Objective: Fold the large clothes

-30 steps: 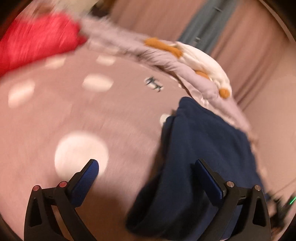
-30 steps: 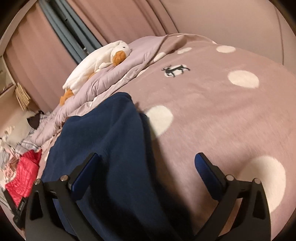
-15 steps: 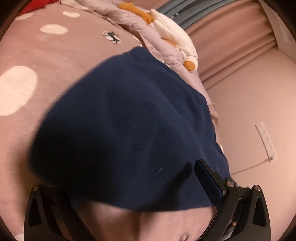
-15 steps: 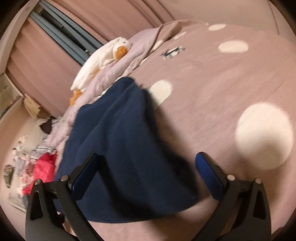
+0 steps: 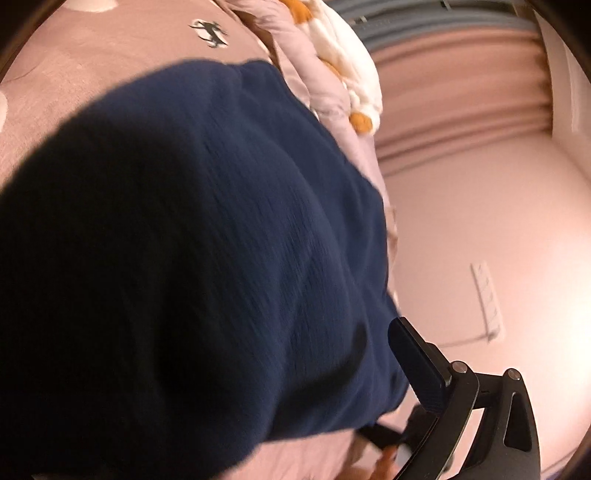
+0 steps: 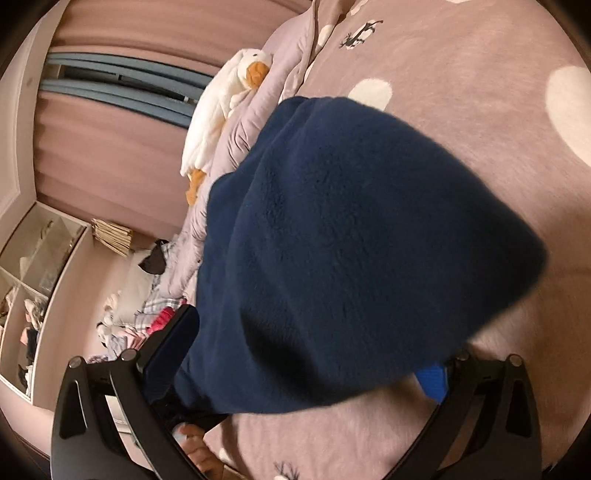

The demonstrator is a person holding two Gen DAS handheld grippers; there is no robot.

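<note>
The navy fleece garment (image 6: 351,251) lies on the dotted bed cover (image 6: 480,66), running from both wide-spread, empty grippers toward the plush goose (image 6: 221,110) at upper left (right gripper (image 6: 314,373) and left gripper (image 5: 236,398) straddle its near hem, equally close)

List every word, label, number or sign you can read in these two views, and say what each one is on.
None: no readable text in either view.
Bedspread: only white dots and a dark deer motif, a picture without lettering.
Navy garment: no visible label or print.
White sticker on the right gripper's frame: too small and shadowed to read.
Wall power strip: blurred, no legible markings.
</note>
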